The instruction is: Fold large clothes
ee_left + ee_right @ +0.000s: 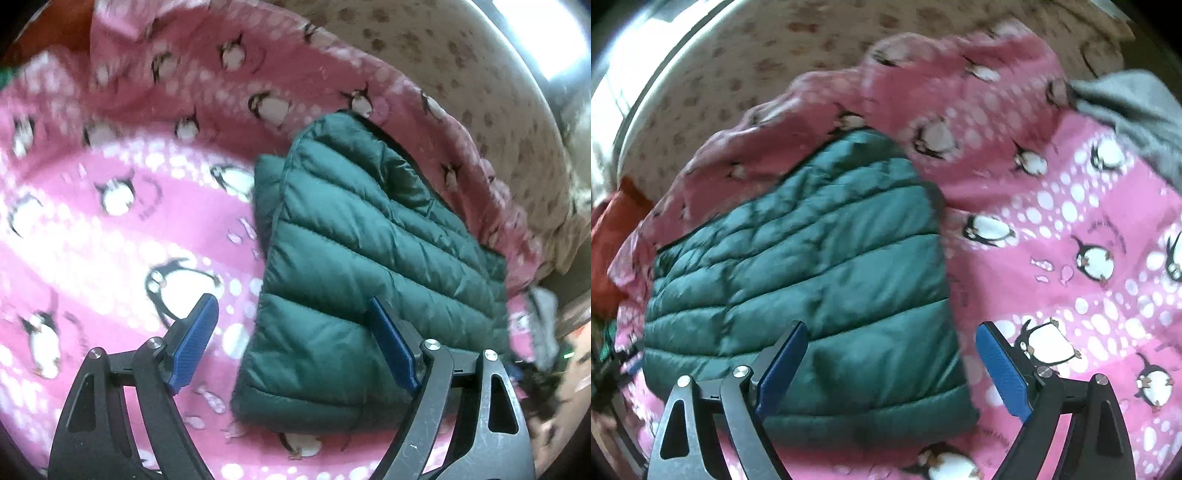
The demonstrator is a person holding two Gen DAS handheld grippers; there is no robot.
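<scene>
The dark green quilted puffer jacket [365,266] lies folded into a compact block on the pink penguin-print fleece blanket [110,229]. Both the left tongs [295,347] and right tongs [890,365] hang wide and empty above its near edge. The slippery padding could spring the fold open, and a low bite may snag the blanket too.

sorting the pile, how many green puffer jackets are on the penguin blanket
1. The green puffer jacket lies folded on the pink penguin blanket; both views show the same jacket. Others could be hidden outside the views.
</scene>
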